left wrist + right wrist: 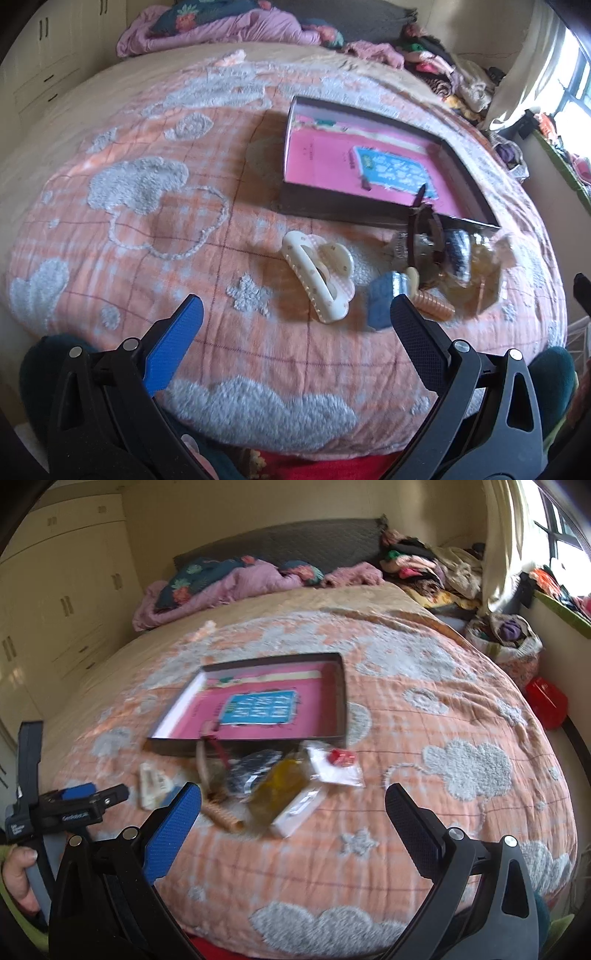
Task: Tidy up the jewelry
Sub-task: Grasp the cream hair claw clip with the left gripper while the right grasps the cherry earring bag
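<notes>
While our left gripper (295,317) and right gripper (293,805) both hover spread wide and hold nothing, we see the jewelry pile (280,775) and cream hair claw (321,273) lying on the blanket (424,720) just before the open pink-lined box (258,698)

Blanket (155,266) — orange-pink check with fluffy grey clouds, hearts, stars. Box (332,212) — dark walls, pink lining, a blue-and-white patterned panel inside. Hair claw (317,273) cream, small brown spots. Comb (434,304) peach. Packet (338,766) clear, red piece inside.
</notes>
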Action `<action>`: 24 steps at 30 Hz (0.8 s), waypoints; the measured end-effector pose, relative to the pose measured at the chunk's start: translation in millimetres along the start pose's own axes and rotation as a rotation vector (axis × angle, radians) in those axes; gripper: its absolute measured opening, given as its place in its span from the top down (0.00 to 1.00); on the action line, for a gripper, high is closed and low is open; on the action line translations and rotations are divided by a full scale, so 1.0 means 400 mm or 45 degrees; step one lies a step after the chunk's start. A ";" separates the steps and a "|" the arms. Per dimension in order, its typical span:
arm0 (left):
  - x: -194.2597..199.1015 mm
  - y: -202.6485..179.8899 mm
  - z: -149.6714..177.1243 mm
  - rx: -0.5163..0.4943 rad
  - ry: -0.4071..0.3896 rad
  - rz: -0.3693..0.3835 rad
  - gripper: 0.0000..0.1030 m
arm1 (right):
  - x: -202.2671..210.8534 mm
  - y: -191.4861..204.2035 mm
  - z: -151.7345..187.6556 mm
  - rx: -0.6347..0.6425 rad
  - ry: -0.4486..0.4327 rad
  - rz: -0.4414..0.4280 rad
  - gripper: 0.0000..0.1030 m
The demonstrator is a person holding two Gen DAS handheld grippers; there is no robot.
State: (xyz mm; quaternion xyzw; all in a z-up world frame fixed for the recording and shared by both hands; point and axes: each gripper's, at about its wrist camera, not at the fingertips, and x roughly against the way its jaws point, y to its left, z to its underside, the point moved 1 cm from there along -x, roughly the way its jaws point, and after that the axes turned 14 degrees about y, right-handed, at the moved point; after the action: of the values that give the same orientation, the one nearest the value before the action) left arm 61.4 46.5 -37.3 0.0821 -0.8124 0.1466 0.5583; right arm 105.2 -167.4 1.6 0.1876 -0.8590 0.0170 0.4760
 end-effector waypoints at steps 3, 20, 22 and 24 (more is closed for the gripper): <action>-0.034 -0.004 -0.015 0.007 0.032 -0.017 0.08 | -0.037 -0.030 -0.018 -0.033 0.046 0.005 0.04; -0.148 -0.009 -0.057 0.004 0.097 0.055 0.29 | -0.286 -0.153 -0.086 -0.217 0.251 -0.120 0.04; -0.149 -0.017 -0.059 -0.019 0.083 0.056 0.37 | -0.300 -0.158 -0.090 -0.224 0.260 -0.154 0.04; -0.152 -0.023 -0.063 -0.043 0.073 0.063 0.52 | -0.312 -0.164 -0.093 -0.247 0.268 -0.196 0.04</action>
State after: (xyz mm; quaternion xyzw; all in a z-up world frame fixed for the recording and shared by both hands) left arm 108.6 44.3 -84.0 0.0481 -0.8001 0.1491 0.5790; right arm 217.2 -182.5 -90.8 0.2031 -0.7851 -0.0830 0.5791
